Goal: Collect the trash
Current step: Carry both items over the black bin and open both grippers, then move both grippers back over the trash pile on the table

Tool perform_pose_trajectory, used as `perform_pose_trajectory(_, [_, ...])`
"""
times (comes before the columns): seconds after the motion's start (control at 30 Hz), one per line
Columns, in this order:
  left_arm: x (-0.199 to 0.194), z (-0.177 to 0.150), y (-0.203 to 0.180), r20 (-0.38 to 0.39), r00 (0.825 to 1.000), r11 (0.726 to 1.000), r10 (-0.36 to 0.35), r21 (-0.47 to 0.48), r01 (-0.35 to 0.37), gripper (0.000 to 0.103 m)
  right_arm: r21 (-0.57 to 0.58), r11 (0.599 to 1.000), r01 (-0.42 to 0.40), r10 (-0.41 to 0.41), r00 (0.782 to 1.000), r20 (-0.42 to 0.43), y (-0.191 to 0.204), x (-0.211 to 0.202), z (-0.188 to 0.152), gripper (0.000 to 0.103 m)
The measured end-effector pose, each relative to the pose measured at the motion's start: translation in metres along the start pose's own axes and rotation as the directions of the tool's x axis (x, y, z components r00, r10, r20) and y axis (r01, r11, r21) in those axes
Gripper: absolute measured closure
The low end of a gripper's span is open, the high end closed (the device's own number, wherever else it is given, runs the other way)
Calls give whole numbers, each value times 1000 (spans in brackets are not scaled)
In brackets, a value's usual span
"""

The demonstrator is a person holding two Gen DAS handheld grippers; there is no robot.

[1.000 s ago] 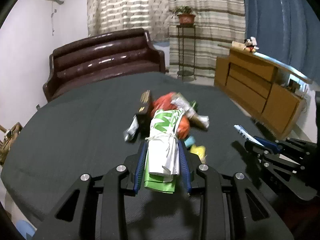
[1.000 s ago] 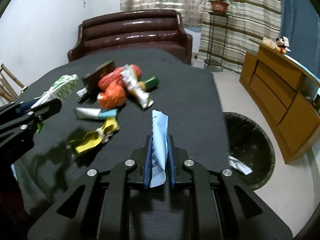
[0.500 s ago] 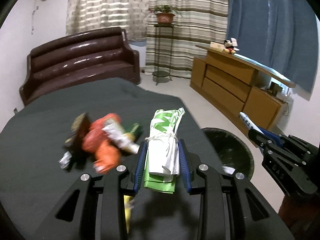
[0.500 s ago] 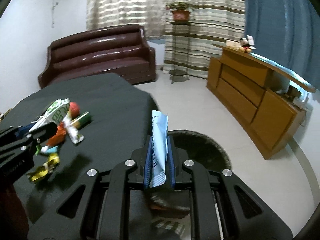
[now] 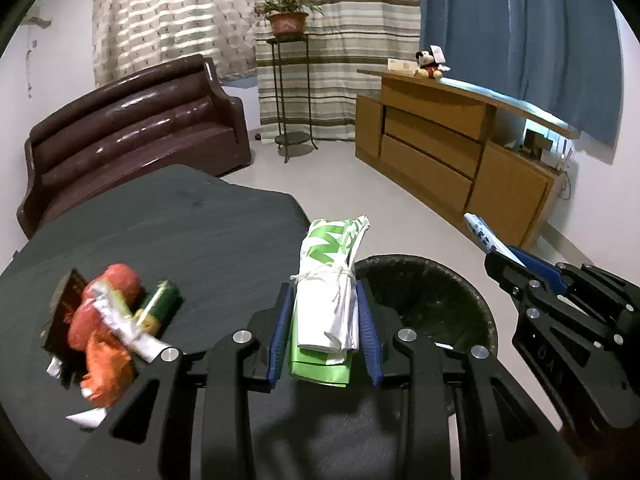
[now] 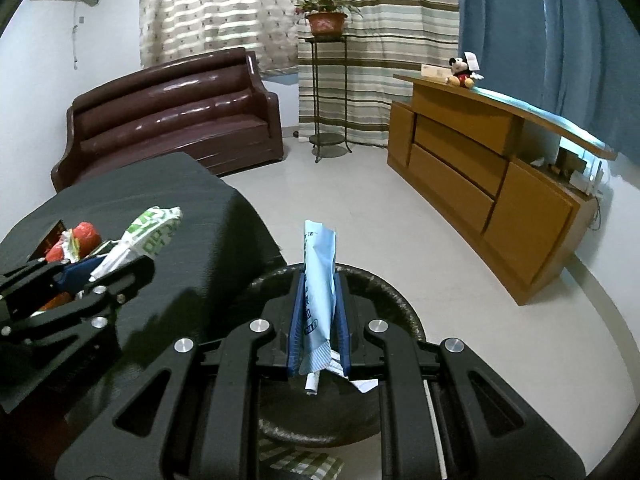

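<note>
My left gripper [image 5: 323, 300] is shut on a green and white wrapper [image 5: 328, 280], held over the right edge of the dark table [image 5: 192, 232], beside the black bin [image 5: 424, 300] on the floor. My right gripper [image 6: 319, 292] is shut on a light blue packet [image 6: 318, 276] and hangs over the bin [image 6: 384, 292], which holds a few scraps. A pile of orange, red, silver and green trash [image 5: 108, 320] lies on the table at the left. Each gripper shows in the other's view: the right one [image 5: 504, 260], the left one [image 6: 116, 264].
A brown leather sofa [image 5: 132, 128] stands behind the table. A wooden sideboard [image 5: 460, 160] with a plush toy runs along the right wall. A plant stand [image 5: 288, 92] is by the striped curtains. Pale floor lies between the bin and the sideboard.
Both grippers have swung right from over the table toward the bin, each still holding its piece. The trash pile has slid to the left of both views.
</note>
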State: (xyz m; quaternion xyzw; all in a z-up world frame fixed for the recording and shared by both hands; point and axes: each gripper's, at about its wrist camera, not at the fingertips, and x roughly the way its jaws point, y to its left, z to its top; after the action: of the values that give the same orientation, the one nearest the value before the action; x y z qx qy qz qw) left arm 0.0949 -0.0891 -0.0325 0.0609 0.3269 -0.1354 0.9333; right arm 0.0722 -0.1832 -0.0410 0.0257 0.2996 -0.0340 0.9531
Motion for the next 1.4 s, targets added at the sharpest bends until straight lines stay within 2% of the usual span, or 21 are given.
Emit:
perform_pose_trajectory(0.5, [32,4,-24,-53,997,998,47,40,-45,69,61,998,12,-11,1000,-19,-24,25,-3,87])
perform_pose_trajectory(0.6, [34,5,-26,-56,997,998,55,41,-53,67,74,997,13,-11,1000,-20,-28,27,-3,86])
perform_pose_trajectory(0.63, [34,5,-26,-55,997,998,58,42,-55,63,77,997,12,-11,1000,-22,-29,28,-3,85])
perform_pose_trajectory(0.7, [34,4,-27,-50,997,997,60,44,-58,57,82,997,12,-11,1000,-22,-28,28,-4,74])
perform_pose_trajectory(0.77, [34,5,-29,-46,997,997,62,47,-60,51,86,996,12,-10,1000,-19,-28,27,-5,72])
perform_pose_trajectory(0.93, [35,4,-29,-43,997,997,64,49,-62,46,94,995,18,-17,1000,-11,-32,24,-3,69])
perform_pose_trajectory(1.2, [21,5,-24,-6,998,997,64,35,-63,37,146,988,52,-59,998,38,-41,10,2,40])
perform_pose_trajectory(1.4, [-1,2,-4,10,997,997,71,16,-71,33,108,993,54,-57,998,22,-29,1,1,38])
